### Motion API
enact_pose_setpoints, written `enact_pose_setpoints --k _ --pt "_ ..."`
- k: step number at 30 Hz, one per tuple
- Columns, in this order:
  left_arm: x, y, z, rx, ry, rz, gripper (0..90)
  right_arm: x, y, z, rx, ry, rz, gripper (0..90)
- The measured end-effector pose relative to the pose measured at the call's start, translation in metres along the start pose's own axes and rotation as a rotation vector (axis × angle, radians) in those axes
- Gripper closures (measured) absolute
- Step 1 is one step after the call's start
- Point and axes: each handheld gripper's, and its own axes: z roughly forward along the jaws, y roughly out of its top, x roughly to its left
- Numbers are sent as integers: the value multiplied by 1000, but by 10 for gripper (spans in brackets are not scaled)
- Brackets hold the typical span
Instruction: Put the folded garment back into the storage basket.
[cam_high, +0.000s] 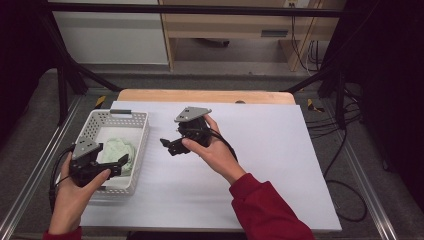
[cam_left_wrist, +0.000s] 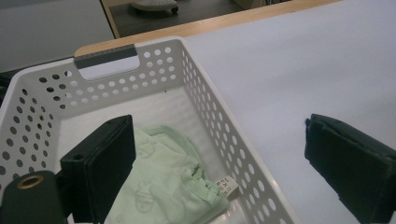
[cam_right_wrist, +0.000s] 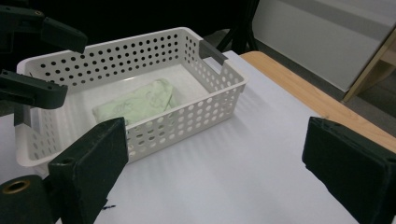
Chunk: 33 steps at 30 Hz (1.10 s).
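Figure: both claws at rest above the table. My left claw (cam_high: 121, 162) hovers over the near end of the white basket (cam_high: 141, 145), jaws wide and empty, one jaw inside the rim and one outside. The folded green cloth (cam_high: 119, 151) lies flat on the basket floor, touched by nothing. My right claw (cam_high: 166, 145) hangs over the bare white sheet (cam_high: 280, 150) beside the basket, also wide and empty, turned toward it, probably to watch or assist.
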Motion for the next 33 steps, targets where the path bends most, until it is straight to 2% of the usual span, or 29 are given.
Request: enact_pose_setpoints --k 20,24,33 --pt "-2 -2 3 6 -13 8 85 -42 -19 -49 -24 -75 48 76" --pt "-1 -3 2 -1 -5 1 86 -50 -24 -58 -45 -74 83 76" --pt "2 -4 0 -2 -4 -4 87 -64 -32 -78 -56 -129 107 76"
